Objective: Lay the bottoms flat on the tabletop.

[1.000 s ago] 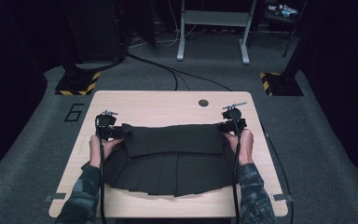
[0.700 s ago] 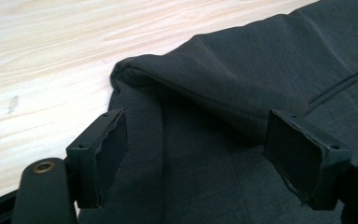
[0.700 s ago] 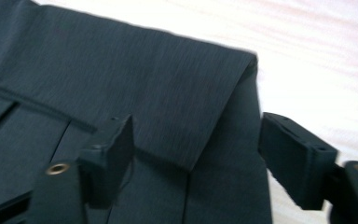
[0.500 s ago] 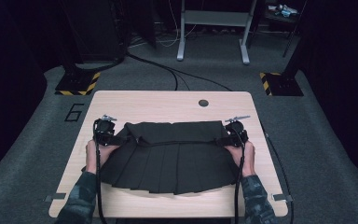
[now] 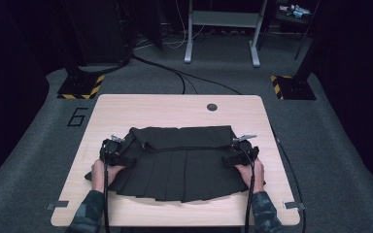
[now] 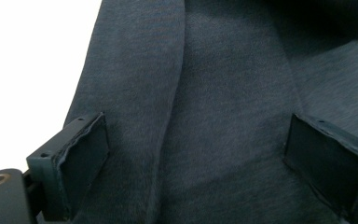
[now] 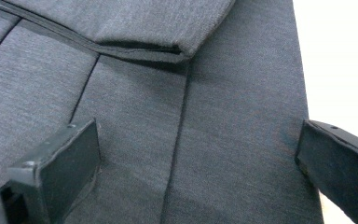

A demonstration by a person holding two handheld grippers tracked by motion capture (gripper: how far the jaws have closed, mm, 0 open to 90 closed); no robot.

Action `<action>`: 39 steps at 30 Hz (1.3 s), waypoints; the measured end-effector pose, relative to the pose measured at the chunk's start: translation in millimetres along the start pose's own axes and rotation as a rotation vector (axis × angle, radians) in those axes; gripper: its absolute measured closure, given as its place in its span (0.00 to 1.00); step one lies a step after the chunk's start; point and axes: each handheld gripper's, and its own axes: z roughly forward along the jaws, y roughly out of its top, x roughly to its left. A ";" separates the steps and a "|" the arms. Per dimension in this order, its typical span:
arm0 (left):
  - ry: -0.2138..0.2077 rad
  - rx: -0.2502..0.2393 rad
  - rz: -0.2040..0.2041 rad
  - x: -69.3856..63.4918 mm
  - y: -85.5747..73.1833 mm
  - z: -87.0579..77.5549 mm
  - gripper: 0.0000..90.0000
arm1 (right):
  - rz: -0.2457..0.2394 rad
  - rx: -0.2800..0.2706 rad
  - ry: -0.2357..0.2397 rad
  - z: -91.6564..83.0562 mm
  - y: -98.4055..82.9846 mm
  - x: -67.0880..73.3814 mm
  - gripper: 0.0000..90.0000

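The 2 grippers sit low at the skirt's sides: the left gripper (image 5: 112, 149) and the right gripper (image 5: 243, 151) have just been opening, jaws apart over the cloth, clamping nothing. The black pleated skirt (image 5: 179, 165) lies flat on the wooden table (image 5: 126, 114), its top band folded down. Farther off are a round grommet (image 5: 211, 107), floor cables (image 5: 175, 73) and a metal frame (image 5: 221, 29).

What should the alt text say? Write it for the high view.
A dark pleated skirt lies flat on a light wooden table, its top part folded down. A person's hands hold the left hand-held gripper and right hand-held gripper, open, at its two sides.
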 end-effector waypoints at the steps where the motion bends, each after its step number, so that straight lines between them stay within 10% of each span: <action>1: 0.005 -0.008 -0.004 -1.0 -2.0 -0.9 0.06 | -0.004 -0.017 0.000 0.0 -2.1 -0.3 0.00; 12: 0.023 -0.121 -0.014 -11.4 -29.0 -9.6 0.06 | 0.003 -0.083 -0.003 -7.9 -20.6 4.3 0.00; 39: 0.030 -0.165 -0.033 -38.1 -70.8 -35.1 0.07 | -0.004 -0.105 -0.003 -34.8 -57.8 15.5 0.01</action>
